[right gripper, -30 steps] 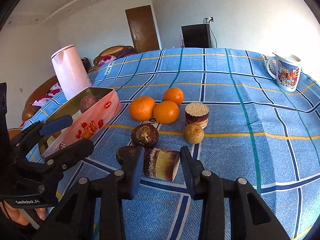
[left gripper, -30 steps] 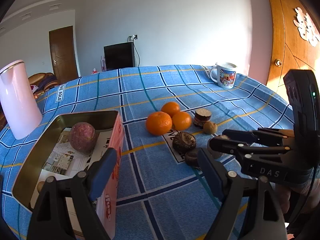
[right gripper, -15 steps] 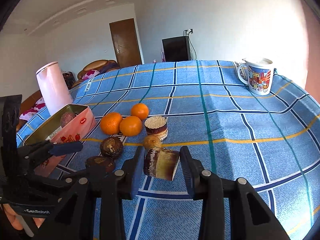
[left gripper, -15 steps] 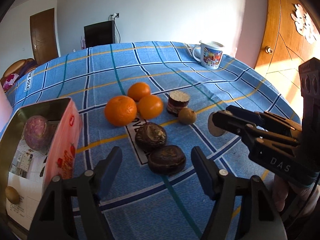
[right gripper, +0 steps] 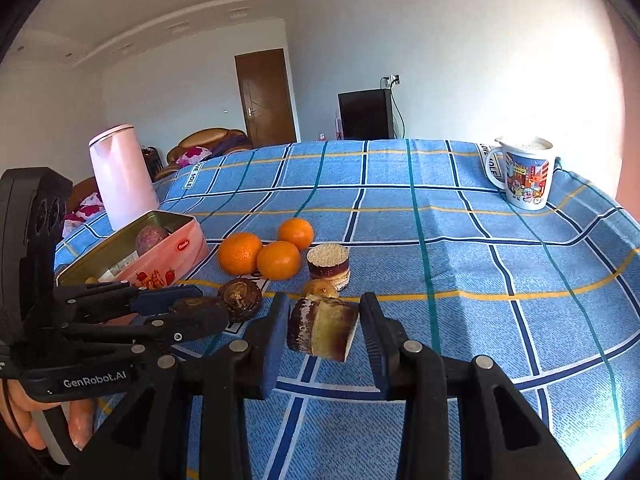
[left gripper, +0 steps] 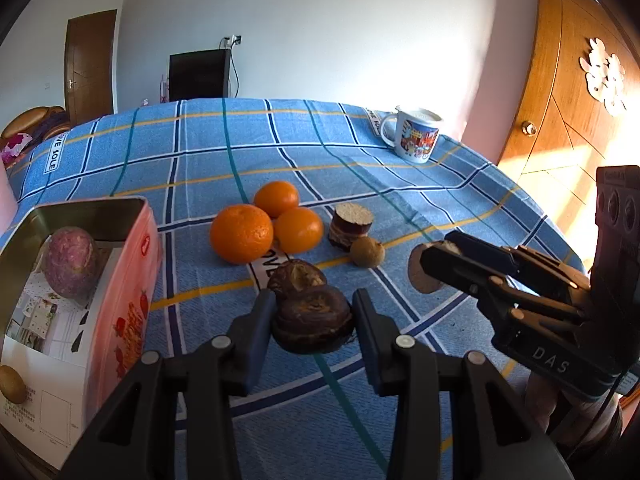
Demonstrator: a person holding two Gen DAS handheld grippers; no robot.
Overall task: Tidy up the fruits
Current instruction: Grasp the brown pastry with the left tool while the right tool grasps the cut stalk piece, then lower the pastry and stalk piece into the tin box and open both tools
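My left gripper [left gripper: 314,316] is shut on a dark brown wrinkled fruit [left gripper: 312,322], just above the cloth. My right gripper [right gripper: 324,328] is shut on a cut brown chunk with a pale face [right gripper: 322,330] and holds it above the table. On the blue checked cloth lie three oranges [left gripper: 242,234], another dark fruit [left gripper: 296,276], a small tan fruit [left gripper: 367,252] and a cut round piece [left gripper: 352,226]. An open pink tin [left gripper: 132,292] at the left holds a purple fruit [left gripper: 70,262].
A printed mug [left gripper: 416,138] stands at the table's far right edge. A pink kettle [right gripper: 122,176] stands behind the tin. A small tan fruit [left gripper: 11,384] lies in the tin's near corner. A wooden door is at the right.
My left gripper has moved forward and closed on the dark brown fruit. My right gripper has lifted higher with the cut chunk in it.
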